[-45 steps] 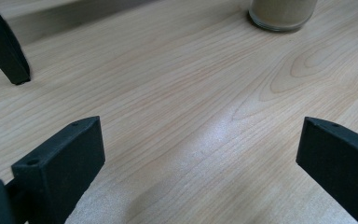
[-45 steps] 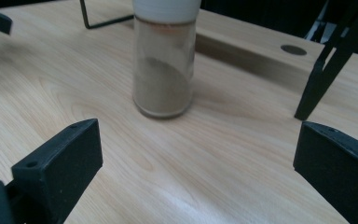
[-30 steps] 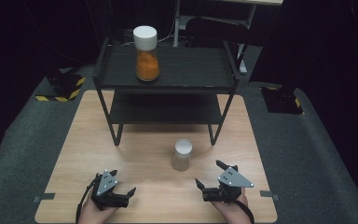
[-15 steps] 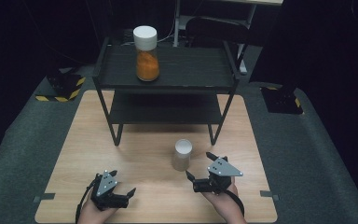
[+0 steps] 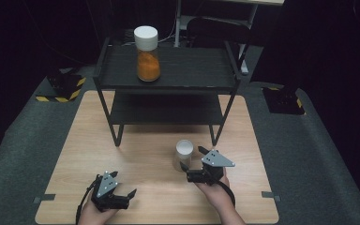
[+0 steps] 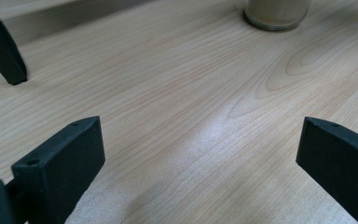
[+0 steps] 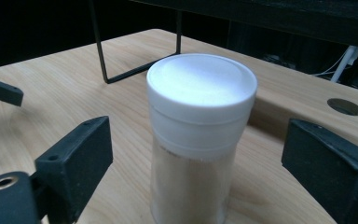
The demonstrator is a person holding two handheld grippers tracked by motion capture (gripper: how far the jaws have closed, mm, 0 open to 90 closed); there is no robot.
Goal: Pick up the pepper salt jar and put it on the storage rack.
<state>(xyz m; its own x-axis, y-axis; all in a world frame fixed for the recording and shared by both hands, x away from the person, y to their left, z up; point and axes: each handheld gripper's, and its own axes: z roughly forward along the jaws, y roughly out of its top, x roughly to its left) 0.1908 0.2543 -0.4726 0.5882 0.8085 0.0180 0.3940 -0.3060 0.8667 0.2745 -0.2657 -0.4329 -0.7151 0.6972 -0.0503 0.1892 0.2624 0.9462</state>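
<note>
Two tools out: my right tool (image 5: 187,169), jaws just closing, straddles the jar (image 7: 199,140) on the worktop (image 5: 140,159), pads not yet touching. Left tool (image 5: 122,190) rests wide open, empty. Risk: off-centre closing tips the jar.

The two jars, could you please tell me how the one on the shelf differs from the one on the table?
The shelf jar holds orange powder; the table jar holds pale beige powder. The shelf jar stands on the black rack's top shelf away from both hands; the table jar stands on the wooden table beside the right gripper. Both are upright with white lids.
</note>
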